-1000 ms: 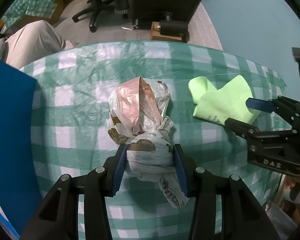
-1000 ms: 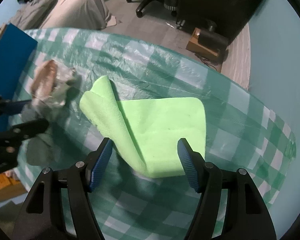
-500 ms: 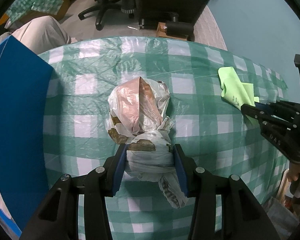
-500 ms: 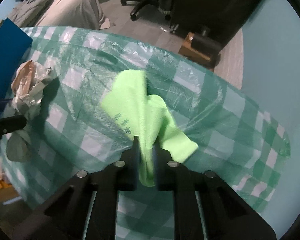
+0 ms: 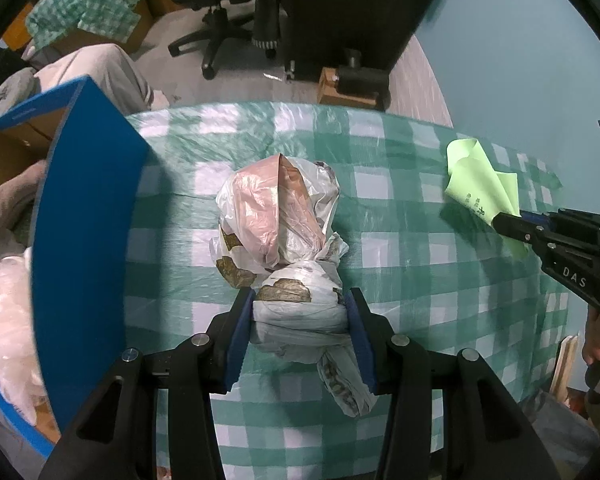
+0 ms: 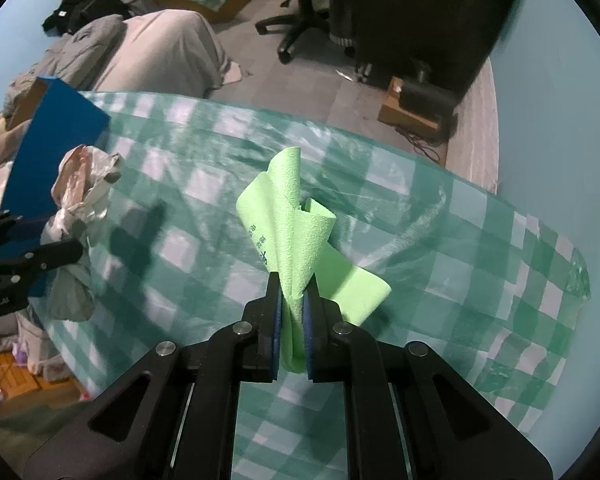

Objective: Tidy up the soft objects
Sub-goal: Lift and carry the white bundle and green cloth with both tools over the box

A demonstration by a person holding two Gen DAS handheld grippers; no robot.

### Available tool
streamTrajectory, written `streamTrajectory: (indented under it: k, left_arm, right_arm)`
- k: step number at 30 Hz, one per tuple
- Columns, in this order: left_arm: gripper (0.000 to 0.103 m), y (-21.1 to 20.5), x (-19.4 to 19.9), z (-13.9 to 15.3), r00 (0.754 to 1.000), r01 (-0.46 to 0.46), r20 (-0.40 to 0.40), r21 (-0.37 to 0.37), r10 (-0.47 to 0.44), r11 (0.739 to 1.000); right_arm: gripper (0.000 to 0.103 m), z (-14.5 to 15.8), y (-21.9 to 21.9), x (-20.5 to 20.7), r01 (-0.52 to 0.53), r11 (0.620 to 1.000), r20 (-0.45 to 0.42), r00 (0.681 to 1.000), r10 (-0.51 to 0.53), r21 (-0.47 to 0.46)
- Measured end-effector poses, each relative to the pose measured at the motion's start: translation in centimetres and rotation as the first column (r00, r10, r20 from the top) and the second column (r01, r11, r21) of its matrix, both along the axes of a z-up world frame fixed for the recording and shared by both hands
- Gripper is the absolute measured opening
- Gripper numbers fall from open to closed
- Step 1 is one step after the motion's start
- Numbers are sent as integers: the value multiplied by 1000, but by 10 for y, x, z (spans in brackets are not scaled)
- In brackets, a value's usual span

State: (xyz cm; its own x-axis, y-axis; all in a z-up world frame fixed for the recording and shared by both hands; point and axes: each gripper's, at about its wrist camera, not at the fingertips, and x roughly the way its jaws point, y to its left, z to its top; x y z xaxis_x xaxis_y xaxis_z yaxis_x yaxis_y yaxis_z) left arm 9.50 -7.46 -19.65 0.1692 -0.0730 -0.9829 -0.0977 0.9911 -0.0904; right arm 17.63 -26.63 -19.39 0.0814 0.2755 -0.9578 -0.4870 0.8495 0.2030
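Note:
A knotted bundle of white and pinkish plastic bags [image 5: 284, 240] hangs over the green checked tablecloth [image 5: 412, 264], and my left gripper [image 5: 298, 320] is shut on its lower knot. The same bag bundle [image 6: 82, 200] shows at the left of the right wrist view. My right gripper [image 6: 292, 300] is shut on a light green cloth [image 6: 296, 232], which stands up crumpled between the blue pads and is lifted off the table. From the left wrist view the green cloth [image 5: 480, 184] hangs at the far right in the right gripper [image 5: 512, 220].
A blue cardboard box [image 5: 84, 240] stands open at the table's left edge, with white plastic [image 5: 4, 320] inside it. Beyond the far edge are office chairs [image 5: 228, 12], a dark cabinet and a small wooden box [image 6: 412, 112] on the floor. A teal wall lies to the right.
My right gripper closed on the green cloth and lifted it off the table, bunching it up. The left gripper rose with the bag bundle, and the blue box came further into view.

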Motion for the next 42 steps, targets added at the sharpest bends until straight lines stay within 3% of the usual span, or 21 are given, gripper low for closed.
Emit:
streamTrajectory:
  k: [19,28,42]
  left_arm:
    - [47,59,-38,68,993,-52,106,51,47,997]
    - [47,101,-53,91,985,-104,149,89,90,991]
    - [47,173,-62,99,970,-187,178,121,164,975]
  right_arm:
    - [9,63,54,-25,-91,993,56,995,87,78]
    - [9,86,105,-34,-164,980,91,984,154,111]
    - [9,109,212,-40,-291,945,134,953,273,149]
